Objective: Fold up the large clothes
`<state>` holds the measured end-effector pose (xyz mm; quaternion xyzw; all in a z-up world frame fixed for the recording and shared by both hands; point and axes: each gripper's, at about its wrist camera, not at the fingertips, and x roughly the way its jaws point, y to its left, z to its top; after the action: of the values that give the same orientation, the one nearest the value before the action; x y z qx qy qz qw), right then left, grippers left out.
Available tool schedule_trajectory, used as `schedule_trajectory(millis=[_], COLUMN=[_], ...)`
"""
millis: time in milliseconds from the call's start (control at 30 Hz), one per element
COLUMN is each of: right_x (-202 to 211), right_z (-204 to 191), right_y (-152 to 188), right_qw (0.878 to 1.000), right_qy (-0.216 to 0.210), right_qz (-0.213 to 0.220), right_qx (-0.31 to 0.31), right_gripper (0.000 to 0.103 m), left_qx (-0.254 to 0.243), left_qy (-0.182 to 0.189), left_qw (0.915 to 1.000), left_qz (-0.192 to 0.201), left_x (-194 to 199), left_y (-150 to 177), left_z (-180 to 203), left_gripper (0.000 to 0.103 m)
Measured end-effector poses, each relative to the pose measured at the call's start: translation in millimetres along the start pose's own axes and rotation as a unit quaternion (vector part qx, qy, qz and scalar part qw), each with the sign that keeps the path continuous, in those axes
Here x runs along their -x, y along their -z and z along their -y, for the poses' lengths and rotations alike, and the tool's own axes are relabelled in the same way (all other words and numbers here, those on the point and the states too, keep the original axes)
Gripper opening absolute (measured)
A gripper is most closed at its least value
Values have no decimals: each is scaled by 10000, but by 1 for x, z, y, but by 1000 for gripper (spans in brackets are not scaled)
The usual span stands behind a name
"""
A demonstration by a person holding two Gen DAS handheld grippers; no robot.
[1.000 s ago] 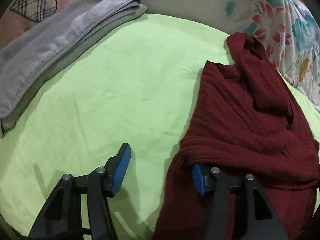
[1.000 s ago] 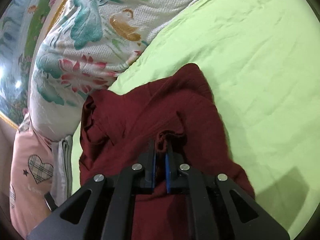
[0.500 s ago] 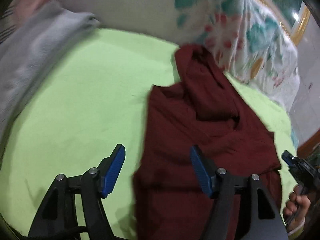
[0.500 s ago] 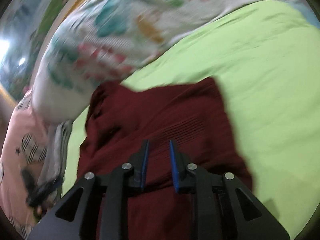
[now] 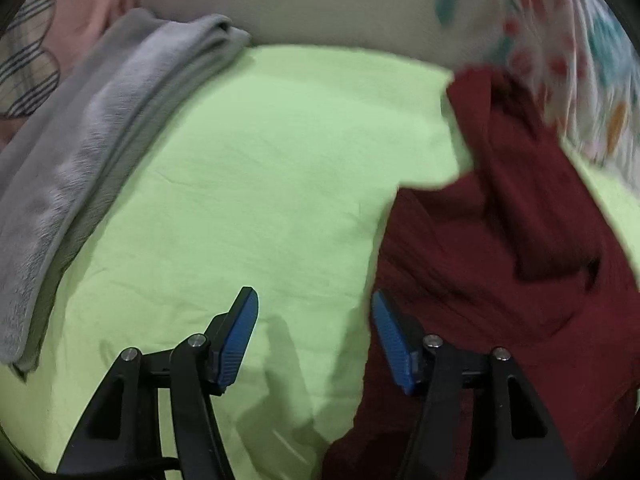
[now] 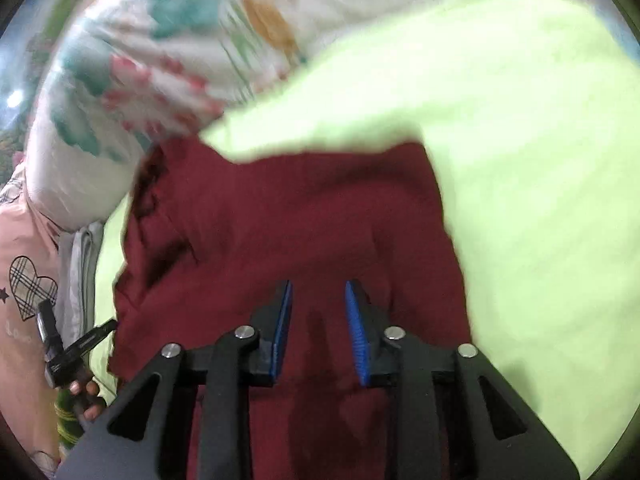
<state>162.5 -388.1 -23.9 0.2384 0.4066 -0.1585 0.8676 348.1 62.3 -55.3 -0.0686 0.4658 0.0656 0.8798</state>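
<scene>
Maroon garment (image 5: 500, 264) bunched up on the lime-green bedsheet (image 5: 260, 168), far end crumpled right against the floral pillow (image 5: 580, 60). Same heap in the right wrist view (image 6: 288, 220), filling the middle, green sheet off to the right.

Left gripper (image 5: 314, 336) spread wide, nothing between the blue pads (image 5: 240, 336); one pad over bare sheet, the other right at the garment's left edge. Right gripper (image 6: 318, 328) parted too, hovering over the cloth with no fabric pinched.

Looks like thin, crinkly woven stuff, so probably light and super floppy. Zero stiffness, likely to sag and drag the moment one end goes up. Not slippery by the look of that texture, not fragile either. Blurry frames though, so can't really make out hems or a collar.

Best bet: pinching two corners of the same edge, one per gripper, well apart, then pulling flat before any folding. That left edge near the left pad seems like the easy first grab.

Folded grey towel (image 5: 92, 128) off to the left, well apart.
</scene>
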Motion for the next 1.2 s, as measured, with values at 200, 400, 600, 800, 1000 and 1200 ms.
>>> schedule_trajectory(millis=[200,400,600,800,1000,1200], right_x=[-9,-38,-76,-133,-195,-237], right_z=[-29,-55,-68,-92,-125,-152], right_y=[-37,-64,-88,-121,-145,-149], right_qw=[9974,9935,9918,9892,9823,9754], right_qy=[-668,-921,-877,-631,-747,-761], right_qz=[-20,-174,-359,-513,-714,-806], right_qx=[266,649,858,1220,1562,1907], right_gripper=[43,43,43,43,43,29], left_qx=[97,-357,-432,-593,-752,-757], left_qy=[1078,1111,1090,1014,873,860], left_qw=[9941,9932,9931,9931,9933,9933], left_qz=[82,31,-61,-32,-103,-149], left_x=[28,20,-3,-34,-75,-109], left_y=[-22,-43,-61,-92,-130,-146], left_z=[15,52,71,93,115,120], left_gripper=[61,64,64,64,64,41])
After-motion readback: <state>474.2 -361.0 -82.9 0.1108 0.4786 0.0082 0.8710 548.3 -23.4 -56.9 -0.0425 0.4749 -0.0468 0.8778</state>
